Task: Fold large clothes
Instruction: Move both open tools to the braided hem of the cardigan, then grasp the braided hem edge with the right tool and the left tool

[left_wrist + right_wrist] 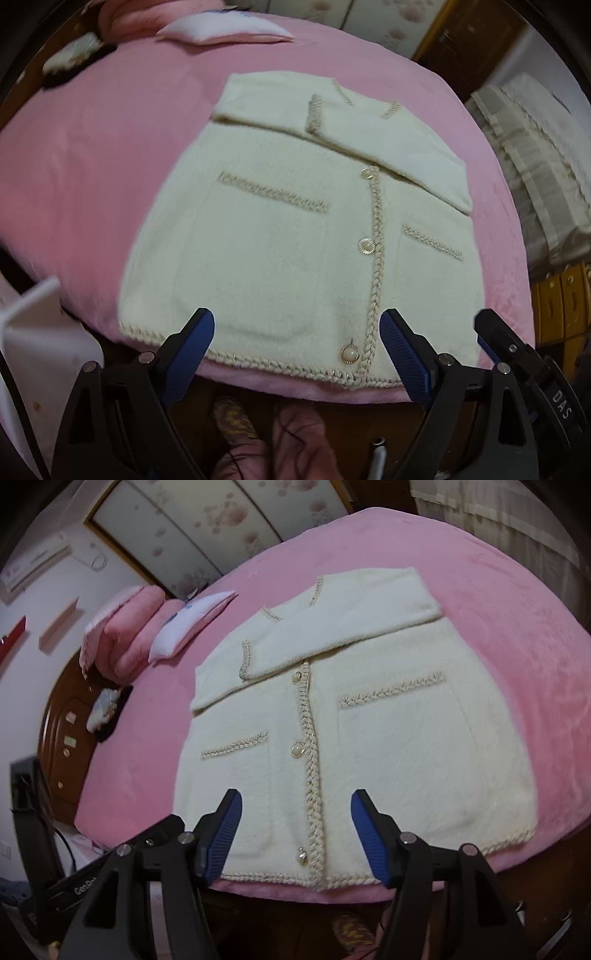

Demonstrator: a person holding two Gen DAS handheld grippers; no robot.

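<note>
A cream knit cardigan (pixel 280 236) with braided trim, pearl buttons and two front pockets lies flat on the pink bed (pixel 85 177). Both sleeves are folded across its chest. Its hem lies along the near bed edge. My left gripper (pixel 297 325) is open and empty, just above the hem near the bottom button. My right gripper (pixel 295 805) is open and empty, above the hem of the cardigan (pixel 369 746) around the button band. The right gripper's finger also shows at the right of the left wrist view (pixel 495 332).
A white pillow (pixel 188 624) and pink pillows (pixel 125 627) lie at the head of the bed (pixel 517 627). A dark bundle with white cloth (pixel 107 712) sits near the headboard. A white object (pixel 33 325) stands left of the bed. Slippered feet (pixel 232 421) are on the floor below.
</note>
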